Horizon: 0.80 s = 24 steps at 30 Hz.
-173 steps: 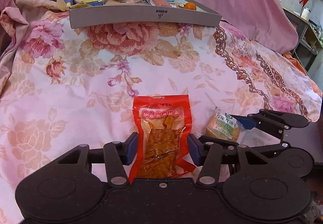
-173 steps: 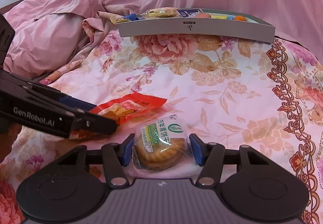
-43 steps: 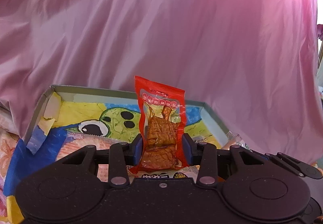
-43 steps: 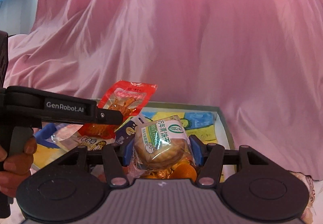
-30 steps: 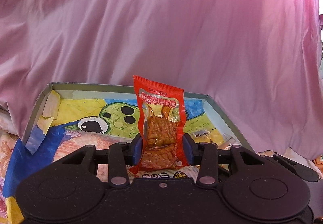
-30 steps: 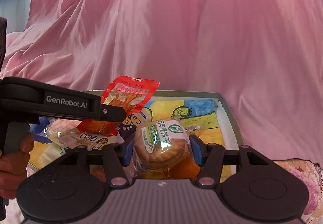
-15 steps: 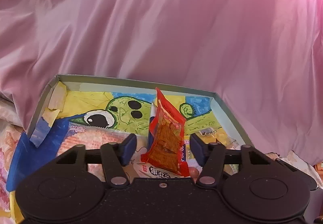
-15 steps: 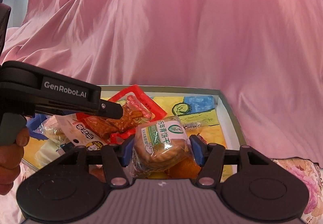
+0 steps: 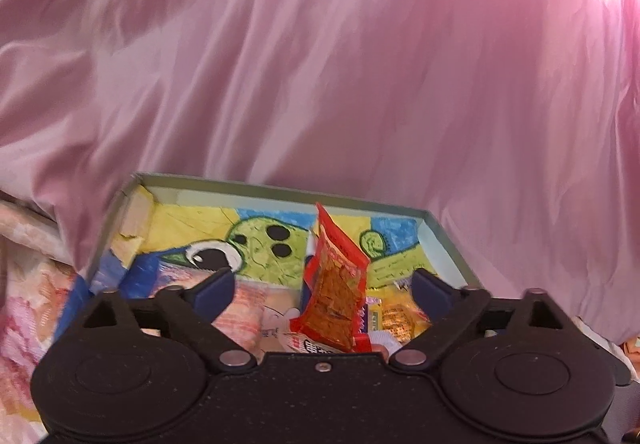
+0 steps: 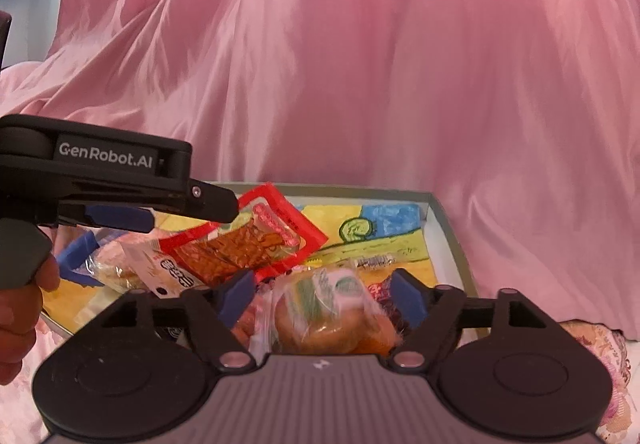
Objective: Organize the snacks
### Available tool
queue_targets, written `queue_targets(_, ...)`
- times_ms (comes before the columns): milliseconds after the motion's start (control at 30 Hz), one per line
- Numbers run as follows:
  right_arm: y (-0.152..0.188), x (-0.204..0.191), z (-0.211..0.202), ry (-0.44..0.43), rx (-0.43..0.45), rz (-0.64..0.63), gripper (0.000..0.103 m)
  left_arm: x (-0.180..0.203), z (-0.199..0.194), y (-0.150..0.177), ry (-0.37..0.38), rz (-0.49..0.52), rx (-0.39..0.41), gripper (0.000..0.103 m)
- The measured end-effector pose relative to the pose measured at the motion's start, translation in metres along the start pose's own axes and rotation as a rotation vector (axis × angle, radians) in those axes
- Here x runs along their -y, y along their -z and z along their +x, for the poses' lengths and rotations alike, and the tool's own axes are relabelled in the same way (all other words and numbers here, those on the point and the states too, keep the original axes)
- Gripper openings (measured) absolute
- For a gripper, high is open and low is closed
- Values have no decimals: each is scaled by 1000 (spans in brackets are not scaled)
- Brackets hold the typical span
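The grey snack box (image 9: 280, 191) with a cartoon lining lies just ahead of both grippers. My left gripper (image 9: 322, 284) is over it, jaws opening wide. The red dried-tofu packet (image 9: 336, 284) leans loose between them, touching neither pad, its lower end among the snacks. In the right wrist view the same red packet (image 10: 248, 240) rests on other packs under the left gripper (image 10: 180, 212). My right gripper (image 10: 322, 292) is opening too. The round biscuit pack (image 10: 324, 308) is blurred between its pads, free of both and low over the box's near right part.
Pink satin cloth (image 9: 320, 64) rises right behind the box. Several other snacks fill it: a white pack with black print (image 10: 168, 268), a bun in clear wrap (image 10: 112, 268), small packs (image 9: 394, 318). A hand (image 10: 20, 304) holds the left gripper. Floral bedspread (image 9: 24, 304) lies around.
Both grippers carried their snacks from the bedspread to over the box. Within the last second the left jaws spread and the red packet tipped down; the right jaws parted and the biscuit pack sank.
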State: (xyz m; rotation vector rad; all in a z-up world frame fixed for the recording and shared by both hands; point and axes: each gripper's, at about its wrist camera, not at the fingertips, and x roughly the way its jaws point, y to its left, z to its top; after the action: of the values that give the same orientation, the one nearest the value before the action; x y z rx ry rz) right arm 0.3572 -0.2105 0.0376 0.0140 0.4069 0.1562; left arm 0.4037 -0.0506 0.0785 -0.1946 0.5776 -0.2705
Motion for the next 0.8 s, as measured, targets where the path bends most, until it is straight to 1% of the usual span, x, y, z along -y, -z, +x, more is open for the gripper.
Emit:
queue_targets(133,-4,0,-12,3,33,13,89,1,-17,-3,-21,-1,45,102)
queue_targets(400,-17,-2,-45,15,101,19,102,6,-58,-6,-64,4,132,102)
queue_targets(600,-22,-3,-71,10,120,24,103,6,-95,6,-122,33,208,102)
queue_targets(800,-19,-9,-101,9,142,19,103,-1,-131,24,-161,17,238,102)
